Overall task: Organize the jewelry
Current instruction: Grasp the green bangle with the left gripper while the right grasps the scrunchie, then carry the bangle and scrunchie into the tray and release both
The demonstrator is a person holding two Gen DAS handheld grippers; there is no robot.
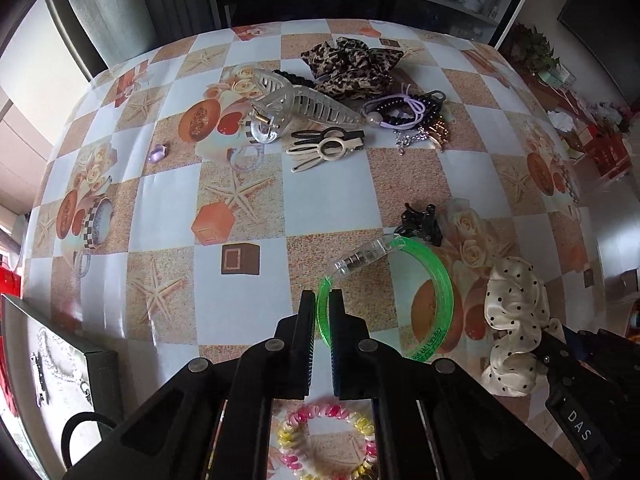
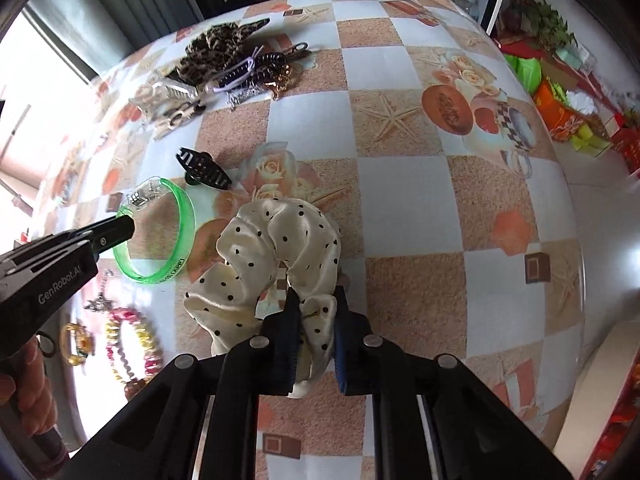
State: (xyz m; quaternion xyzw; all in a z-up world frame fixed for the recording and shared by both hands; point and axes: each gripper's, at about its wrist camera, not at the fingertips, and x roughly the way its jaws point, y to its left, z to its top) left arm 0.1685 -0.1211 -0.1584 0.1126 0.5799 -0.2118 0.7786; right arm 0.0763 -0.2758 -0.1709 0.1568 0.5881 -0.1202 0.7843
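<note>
Left gripper (image 1: 323, 312) clamps the green bangle (image 1: 436, 276) by its thin rim, just beside the black claw clip (image 1: 422, 222); it may pivot or slip out on lifting. Right gripper (image 2: 316, 304) pinches the polka-dot scrunchie (image 2: 276, 240), next to the bangle; the slick fabric could slide free.

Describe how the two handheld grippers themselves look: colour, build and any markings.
Both are matte black plastic with angular linkage arms joined by round silver pivot pins. The left gripper has ribbed pads and white "GenRobot.AI" lettering on its side. The right gripper has blue ribbed pads and a white "DAS" label. No cables or sleeves show.
</note>
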